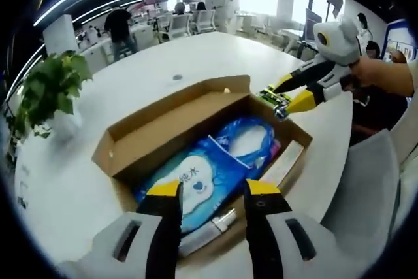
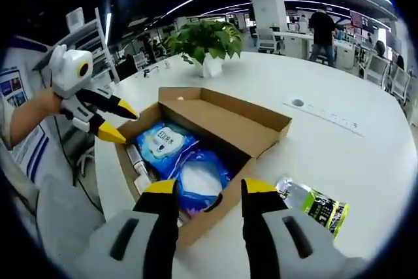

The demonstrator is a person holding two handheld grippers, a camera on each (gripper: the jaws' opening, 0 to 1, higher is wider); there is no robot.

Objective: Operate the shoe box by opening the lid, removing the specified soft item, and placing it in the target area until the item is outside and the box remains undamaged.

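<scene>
An open cardboard shoe box [image 1: 130,145] [image 2: 268,136] sits on the white table, its lid [image 1: 171,117] [image 2: 230,119] folded back. Inside lie two soft blue packets, one with a white label [image 1: 194,184] [image 2: 164,142] and one with a pale window [image 1: 249,138] [image 2: 198,178]. My left gripper [image 1: 213,191] [image 2: 119,123] hangs open over one end of the box, nothing between its jaws. My right gripper [image 2: 204,189] [image 1: 292,94] stands open over the opposite end. A green and black packet [image 2: 315,207] [image 1: 273,96] lies on the table just outside the box, beside the right gripper.
A potted plant [image 1: 49,89] [image 2: 206,40] stands on the table beyond the box. A white tube [image 1: 208,228] [image 2: 134,159] lies along one box wall. A round port [image 1: 177,77] [image 2: 298,102] sits in the table top. People and chairs fill the background.
</scene>
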